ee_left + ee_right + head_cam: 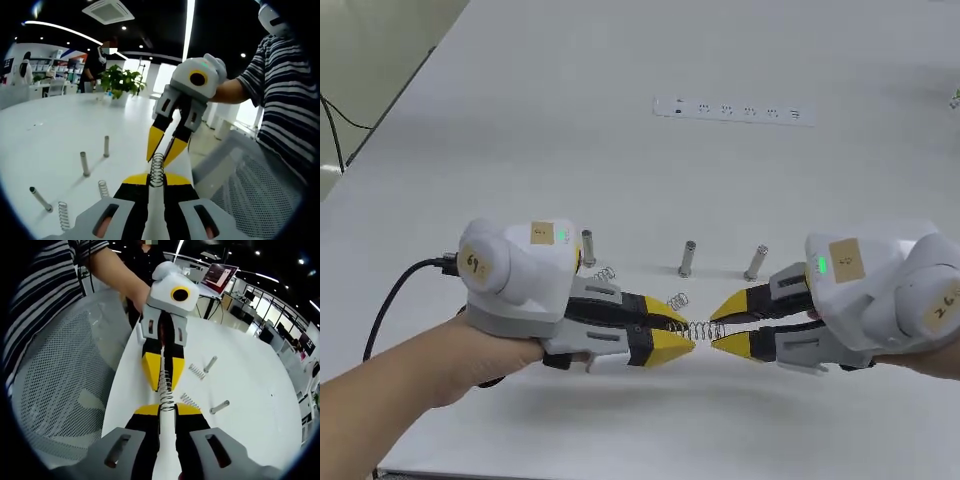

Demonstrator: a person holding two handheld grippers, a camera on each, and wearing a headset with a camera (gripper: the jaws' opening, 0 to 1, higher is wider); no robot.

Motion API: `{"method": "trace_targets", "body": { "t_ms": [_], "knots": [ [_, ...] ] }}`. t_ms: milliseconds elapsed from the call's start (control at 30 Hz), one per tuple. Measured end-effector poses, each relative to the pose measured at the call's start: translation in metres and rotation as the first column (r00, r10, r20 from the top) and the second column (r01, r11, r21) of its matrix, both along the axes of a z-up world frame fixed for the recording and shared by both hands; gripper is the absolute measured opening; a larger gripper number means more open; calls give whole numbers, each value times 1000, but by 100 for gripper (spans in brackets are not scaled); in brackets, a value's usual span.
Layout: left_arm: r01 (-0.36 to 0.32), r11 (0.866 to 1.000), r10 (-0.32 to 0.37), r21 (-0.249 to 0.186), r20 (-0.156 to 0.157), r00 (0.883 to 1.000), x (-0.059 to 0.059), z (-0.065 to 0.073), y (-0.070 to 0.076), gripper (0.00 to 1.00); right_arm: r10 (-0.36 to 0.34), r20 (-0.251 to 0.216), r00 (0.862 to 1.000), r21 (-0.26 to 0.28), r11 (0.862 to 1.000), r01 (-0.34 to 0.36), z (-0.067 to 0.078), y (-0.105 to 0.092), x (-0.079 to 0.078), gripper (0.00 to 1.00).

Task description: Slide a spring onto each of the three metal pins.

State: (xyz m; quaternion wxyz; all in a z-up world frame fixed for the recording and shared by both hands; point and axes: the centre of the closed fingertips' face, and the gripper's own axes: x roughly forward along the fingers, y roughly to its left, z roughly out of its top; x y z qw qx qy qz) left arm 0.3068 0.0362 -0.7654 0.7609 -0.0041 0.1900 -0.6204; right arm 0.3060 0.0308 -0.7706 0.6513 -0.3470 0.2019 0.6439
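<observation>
- Left gripper [692, 334] clamps one end of a spring [703, 328] above the counter [620, 150].
- Right gripper [712, 331]: jaws flank the other end; pinching or not, cannot tell.

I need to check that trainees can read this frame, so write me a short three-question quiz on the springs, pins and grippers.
1. True or false: one of the three pins already wears a spring.
2. Multiple choice: how many loose springs lie on the table? A one, B two, C three.
3. Fill in: the held spring bridges the tips of the left gripper and the ____ gripper.
Key: 1 false, all three pins stand bare. 2 B. 3 right; the right gripper faces the left one.
</observation>
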Motion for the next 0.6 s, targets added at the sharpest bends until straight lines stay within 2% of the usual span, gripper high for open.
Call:
{"method": "trace_targets", "body": {
  "t_ms": [100,333,500,600],
  "knots": [
    [-3,1000,3,4,-1,1000,1,-1,1,2,11,10,1000,6,1000,-11,7,1,1,7],
    [-8,1000,8,10,8,1000,4,-2,2,2,25,-7,1000,46,999,-25,25,9,1,7],
    [-9,1000,8,10,10,1000,4,-1,2,2,16,-66,998,117,993,-9,37,20,-1,7],
    [-10,1000,9,18,16,1000,5,-2,3,2,17,-68,998,127,992,-8,38,24,-2,7]
  ]
}}
